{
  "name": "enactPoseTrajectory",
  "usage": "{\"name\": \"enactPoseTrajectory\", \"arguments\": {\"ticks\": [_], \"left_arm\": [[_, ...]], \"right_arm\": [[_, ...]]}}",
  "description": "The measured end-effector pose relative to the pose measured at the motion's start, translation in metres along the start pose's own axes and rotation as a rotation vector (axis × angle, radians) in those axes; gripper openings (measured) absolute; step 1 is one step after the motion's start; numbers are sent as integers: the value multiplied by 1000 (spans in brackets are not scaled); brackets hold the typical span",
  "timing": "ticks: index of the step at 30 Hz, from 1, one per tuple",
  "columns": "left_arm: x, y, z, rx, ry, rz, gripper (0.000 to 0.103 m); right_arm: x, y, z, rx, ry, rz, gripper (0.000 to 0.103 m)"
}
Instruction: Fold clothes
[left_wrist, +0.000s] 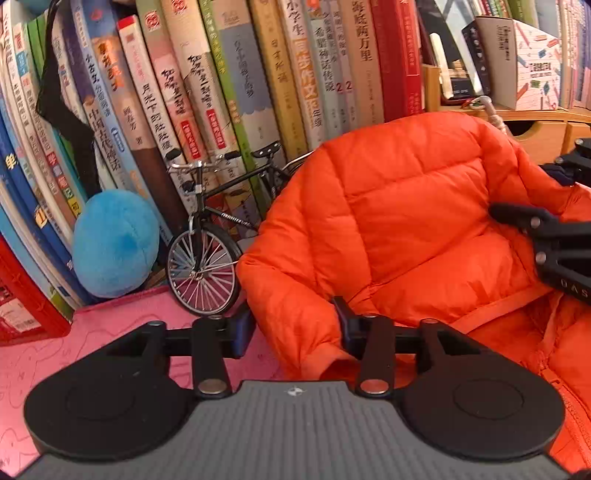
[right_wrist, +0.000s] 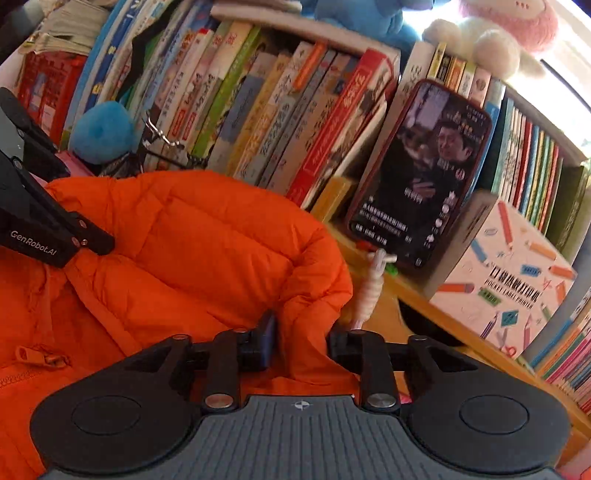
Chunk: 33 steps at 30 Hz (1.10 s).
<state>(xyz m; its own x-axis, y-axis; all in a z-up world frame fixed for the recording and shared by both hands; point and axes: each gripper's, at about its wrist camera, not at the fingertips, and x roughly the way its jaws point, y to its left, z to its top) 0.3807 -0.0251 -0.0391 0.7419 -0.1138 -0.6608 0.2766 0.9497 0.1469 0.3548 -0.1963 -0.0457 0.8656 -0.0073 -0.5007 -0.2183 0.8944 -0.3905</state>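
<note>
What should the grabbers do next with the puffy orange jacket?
Probably close both on the jacket. The left gripper has the orange jacket's left edge between its open fingers, and the right gripper has the right edge, so both seem ready to grip before folding it.

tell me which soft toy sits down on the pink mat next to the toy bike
The round blue plush, resting on the pink mat just left of the miniature bicycle. The other plush toys, a pink-and-white one included, sit atop the books.
</note>
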Motion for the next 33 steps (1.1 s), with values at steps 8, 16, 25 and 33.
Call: {"name": "enactPoseTrajectory", "arguments": {"ticks": [8,16,25,33], "left_arm": [[-71,51,-4,-195,-86,-48,71],[-116,-5,-62,-1,-139,12,71],[-84,-3,-103,184,-99,272,75],[-88,21,-109,195,-94,431,81]], "right_arm": [[-53,-74,-1,418,2,50,81],[-136,5,-29,344,-57,123,58],[-119,18,-63,160,95,-77,56],[-119,-30,-85,151,164,-264,60]]}}
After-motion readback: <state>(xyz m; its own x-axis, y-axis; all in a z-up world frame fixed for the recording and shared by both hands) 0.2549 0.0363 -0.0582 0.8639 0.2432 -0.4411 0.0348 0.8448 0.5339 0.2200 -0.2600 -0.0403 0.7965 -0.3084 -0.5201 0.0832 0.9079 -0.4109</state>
